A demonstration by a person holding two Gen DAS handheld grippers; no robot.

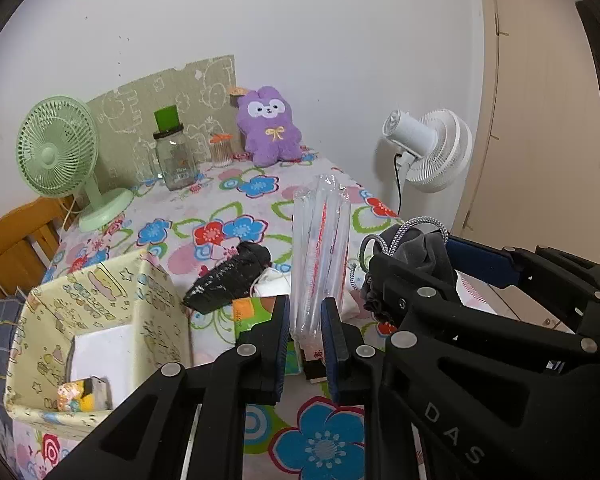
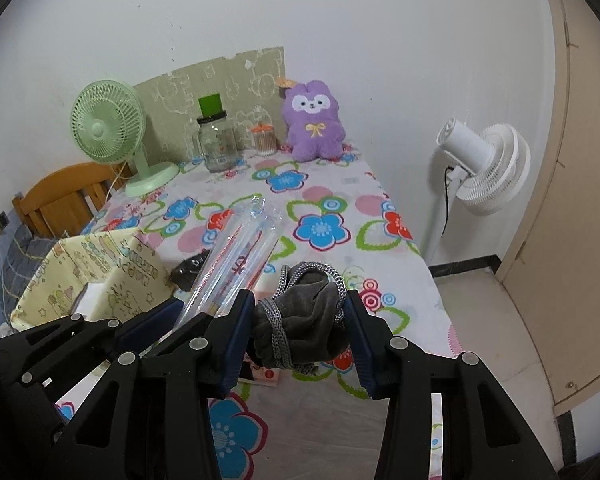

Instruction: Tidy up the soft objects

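- Floral tablecloth [image 2: 332, 184] covers the table; we should carry both loads clear above it, keeping them off the black plastic bag [image 1: 230, 278].
- Yellow fabric storage box [image 1: 100, 312] sits at about nine o'clock of our left gripper [image 1: 305, 344], probably the drop-off.
- Clear plastic packet [image 1: 320, 240] stands upright, our left gripper's jaws clamped tight on its lower end; we would tilt it before lowering.
- Grey drawstring pouch [image 2: 304, 320] is squeezed between our right gripper [image 2: 300, 344] pads, part-way closed; keep the cord from snagging.
- Purple plush toy [image 2: 314, 122] waits at twelve o'clock, by the wall.
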